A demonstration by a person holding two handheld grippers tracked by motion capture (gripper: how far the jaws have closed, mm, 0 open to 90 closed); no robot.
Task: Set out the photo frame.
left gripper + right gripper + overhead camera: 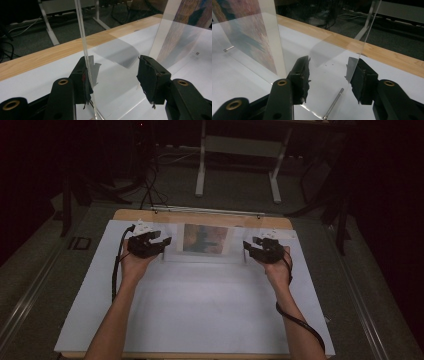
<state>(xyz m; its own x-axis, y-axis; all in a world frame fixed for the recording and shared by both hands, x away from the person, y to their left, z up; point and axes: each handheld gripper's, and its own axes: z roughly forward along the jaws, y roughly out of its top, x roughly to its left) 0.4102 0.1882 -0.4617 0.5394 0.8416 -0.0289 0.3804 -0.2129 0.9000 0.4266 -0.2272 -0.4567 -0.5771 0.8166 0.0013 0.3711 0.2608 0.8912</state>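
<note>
right now a clear acrylic photo frame stands upright near the far edge of the white bench, a picture sandwiched inside. the left gripper straddles the frame's left edge with its jaws spread, one pad just beside the pane, nothing clamped. the right gripper straddles the right edge the same way, also released. a loose metal pin lies on the bench under the right jaws. my guess: uneven closing could tip the pane, slick acrylic may slip from the pads, and a nudge could roll the pin away.
</note>
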